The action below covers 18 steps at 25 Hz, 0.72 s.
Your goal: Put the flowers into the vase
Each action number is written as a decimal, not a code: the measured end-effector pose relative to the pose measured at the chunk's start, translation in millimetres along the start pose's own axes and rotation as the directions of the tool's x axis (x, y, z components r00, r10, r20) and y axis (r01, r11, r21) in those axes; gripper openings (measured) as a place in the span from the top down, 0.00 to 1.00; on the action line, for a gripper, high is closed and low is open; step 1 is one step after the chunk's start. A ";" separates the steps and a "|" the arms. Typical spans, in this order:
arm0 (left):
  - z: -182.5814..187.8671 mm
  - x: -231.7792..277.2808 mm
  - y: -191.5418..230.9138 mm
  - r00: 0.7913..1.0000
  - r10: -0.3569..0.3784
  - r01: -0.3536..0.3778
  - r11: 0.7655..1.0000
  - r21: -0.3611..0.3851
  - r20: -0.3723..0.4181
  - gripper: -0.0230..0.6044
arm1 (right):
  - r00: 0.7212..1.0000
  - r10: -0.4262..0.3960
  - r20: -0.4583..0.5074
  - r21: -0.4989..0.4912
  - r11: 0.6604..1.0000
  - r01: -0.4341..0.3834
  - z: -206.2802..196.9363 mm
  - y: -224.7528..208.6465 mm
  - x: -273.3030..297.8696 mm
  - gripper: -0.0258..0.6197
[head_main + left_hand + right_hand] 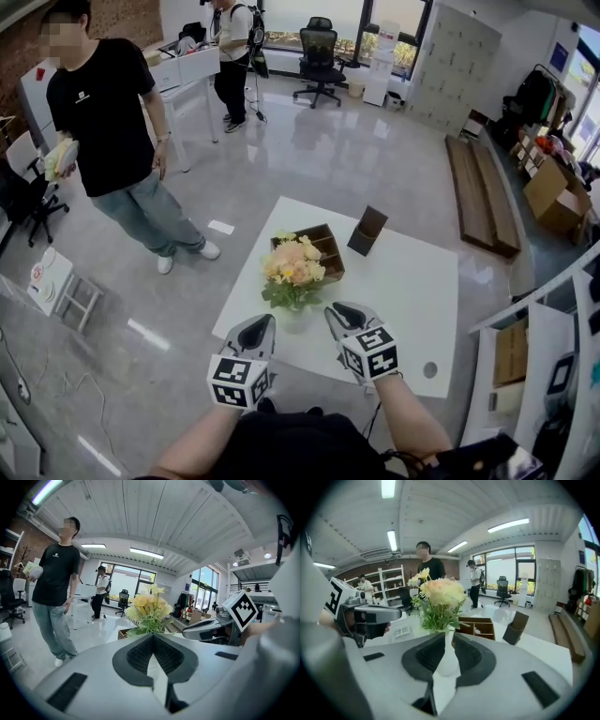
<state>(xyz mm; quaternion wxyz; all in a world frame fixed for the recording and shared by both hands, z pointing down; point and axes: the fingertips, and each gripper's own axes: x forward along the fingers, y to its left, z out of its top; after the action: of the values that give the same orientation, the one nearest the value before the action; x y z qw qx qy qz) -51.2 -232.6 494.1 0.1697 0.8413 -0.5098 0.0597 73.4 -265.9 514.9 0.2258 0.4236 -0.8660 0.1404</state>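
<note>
Right gripper (447,638): jaws set narrowly apart, nothing held. The white vase (448,660) is seen through the gap but stands beyond the tips.

Left gripper (151,638): jaws closed tip to tip, empty.

Both are held just short of the vase, one on either side, above the near edge of the white table (412,300).

Vase: upright, close to that near edge. Flowers (293,267), yellow and peach with green leaves, are already seated in it.

Step judged: withdrawal, the placing being done. It is best carried out by drawing both grippers straight back, kept clear of the leaves and the vase neck, so that nothing is tipped.

Wooden box (330,246), just behind the vase: divided into compartments. A small pale item may lie in one, though this is not clearly shown.

Dark holder (367,231), further back: contents not seen.
</note>
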 end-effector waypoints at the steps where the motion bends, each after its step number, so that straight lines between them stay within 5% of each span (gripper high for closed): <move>1: 0.4 1.7 -2.8 1.000 -0.004 0.004 1.000 0.003 -0.001 0.95 | 0.998 -0.042 0.045 0.024 0.999 0.041 4.4 -4.3 -6.5 0.87; 7: 1.4 10.1 -15.8 1.000 -0.028 0.028 0.999 0.023 -0.008 0.95 | 0.959 -0.206 0.196 0.131 0.974 0.183 9.8 -10.5 -27.1 0.94; 18: 1.6 14.4 -27.5 0.999 -0.052 0.052 0.998 0.035 -0.015 0.95 | 0.943 -0.266 0.199 0.193 0.954 0.228 -4.3 -14.5 -40.8 0.95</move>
<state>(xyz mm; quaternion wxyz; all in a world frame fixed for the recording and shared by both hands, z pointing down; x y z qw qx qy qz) -20.3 -233.6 490.4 0.1600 0.8567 -0.4852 0.0703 108.1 -245.4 498.5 0.1071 0.5596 -0.8108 0.1345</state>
